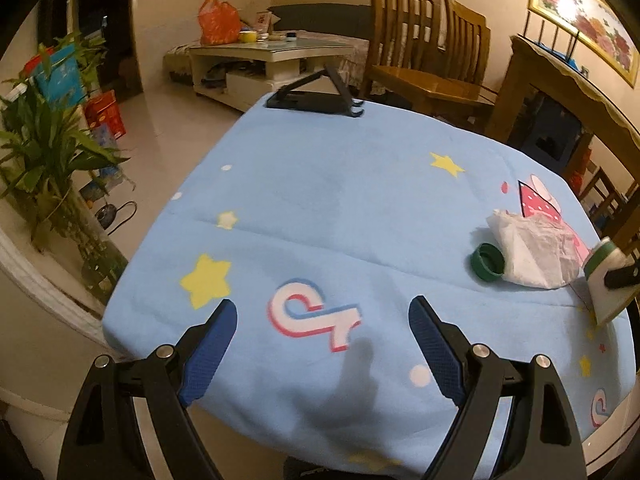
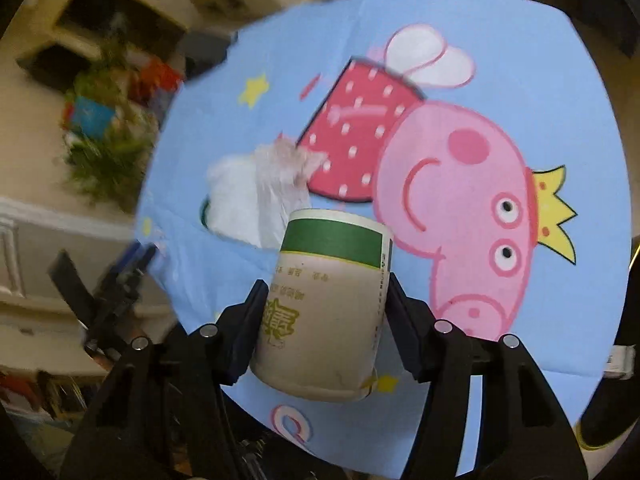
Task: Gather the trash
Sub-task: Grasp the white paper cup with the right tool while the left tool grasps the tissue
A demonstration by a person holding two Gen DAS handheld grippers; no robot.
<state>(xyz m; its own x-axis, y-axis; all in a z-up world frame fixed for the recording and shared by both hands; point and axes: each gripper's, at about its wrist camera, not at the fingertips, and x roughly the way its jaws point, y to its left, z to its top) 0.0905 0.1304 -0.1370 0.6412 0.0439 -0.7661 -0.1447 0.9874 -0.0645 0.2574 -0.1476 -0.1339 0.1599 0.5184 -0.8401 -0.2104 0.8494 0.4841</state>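
Right wrist view: the right gripper (image 2: 326,300) has its jaws clamped on a paper cup (image 2: 328,304) with a green band, held upside down above the blue cartoon tablecloth (image 2: 540,60). At about 11 o'clock from the cup a crumpled white plastic bag (image 2: 256,196) lies on the cloth, overlapping the printed red dress, and a green bottle cap (image 2: 205,212) peeks out at the bag's 9 o'clock edge. In the left wrist view the left gripper (image 1: 322,322) hovers over the near edge of the cloth with its jaws spread wide and nothing between them. There the cap (image 1: 487,261) touches the bag (image 1: 534,250), with the held cup (image 1: 610,280) at the bag's 3 o'clock side. A black folding stand (image 1: 316,94) sits at the far edge, at 12 o'clock, well apart from the trash. Wooden chairs (image 1: 424,36) stand behind the table, a potted plant (image 1: 48,148) at 9 o'clock.
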